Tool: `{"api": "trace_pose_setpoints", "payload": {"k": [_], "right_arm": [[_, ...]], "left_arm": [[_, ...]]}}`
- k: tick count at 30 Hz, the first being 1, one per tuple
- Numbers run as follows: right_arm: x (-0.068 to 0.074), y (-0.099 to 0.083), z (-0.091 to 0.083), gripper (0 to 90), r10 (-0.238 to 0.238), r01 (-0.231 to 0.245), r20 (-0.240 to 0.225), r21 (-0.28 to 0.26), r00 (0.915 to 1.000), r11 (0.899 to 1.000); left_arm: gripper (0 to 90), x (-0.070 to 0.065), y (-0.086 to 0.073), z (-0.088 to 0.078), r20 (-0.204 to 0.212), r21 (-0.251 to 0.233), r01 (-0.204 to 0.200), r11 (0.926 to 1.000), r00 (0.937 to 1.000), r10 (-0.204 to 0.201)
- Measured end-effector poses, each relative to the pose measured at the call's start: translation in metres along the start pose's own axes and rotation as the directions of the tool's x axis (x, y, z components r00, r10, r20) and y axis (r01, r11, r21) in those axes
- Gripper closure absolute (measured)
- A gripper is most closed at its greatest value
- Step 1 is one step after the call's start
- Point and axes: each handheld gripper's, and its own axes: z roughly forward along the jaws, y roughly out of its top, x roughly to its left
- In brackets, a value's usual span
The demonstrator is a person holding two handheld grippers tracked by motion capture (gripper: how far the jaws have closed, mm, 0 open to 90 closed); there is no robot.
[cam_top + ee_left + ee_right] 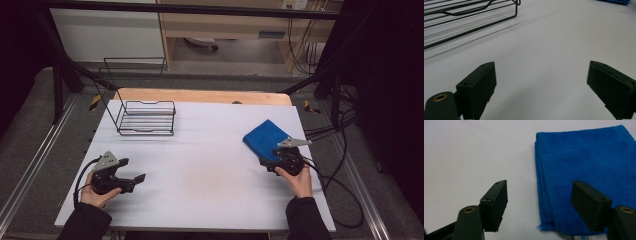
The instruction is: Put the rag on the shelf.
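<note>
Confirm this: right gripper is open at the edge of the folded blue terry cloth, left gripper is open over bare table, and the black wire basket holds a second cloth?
Not quite. The black wire basket is empty in the high view. The rest holds: right gripper open at the folded blue terry cloth, left gripper open over bare table.

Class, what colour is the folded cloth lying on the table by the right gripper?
The cloth is bright blue, clearest in the right gripper view.

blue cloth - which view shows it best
The right gripper view: the folded blue cloth is close, its layered edge and weave clear between the open right gripper. The high view shows it whole but small, partly behind that gripper. The left gripper view catches a sliver.
</note>
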Motion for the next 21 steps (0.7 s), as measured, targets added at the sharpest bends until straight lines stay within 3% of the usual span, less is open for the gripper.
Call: {"api": "trace_pose_setpoints", "payload": {"k": [5,11,21], "right_arm": [[-0.006,-0.002,0.013,45.2,-0.02,0.019,0.024,0.042,0.9995,0.999],[-0.011,-0.008,0.017,59.1,-0.037,0.035,0.042,0.05,0.9985,0.998],[-0.007,-0.01,0.02,58.6,-0.113,0.109,0.076,0.058,0.9907,0.992]], "left_arm": [[9.1,0.001,0.0,-0.001,-0.002,-0.001,0.001,1.0,1.0,-0.001],[9.4,0.0,0.0,-0.001,0.003,-0.002,-0.001,1.0,1.0,0.001],[9.7,0.001,0.0,-0.001,0.001,-0.006,0.004,1.0,1.0,-0.004]]}}
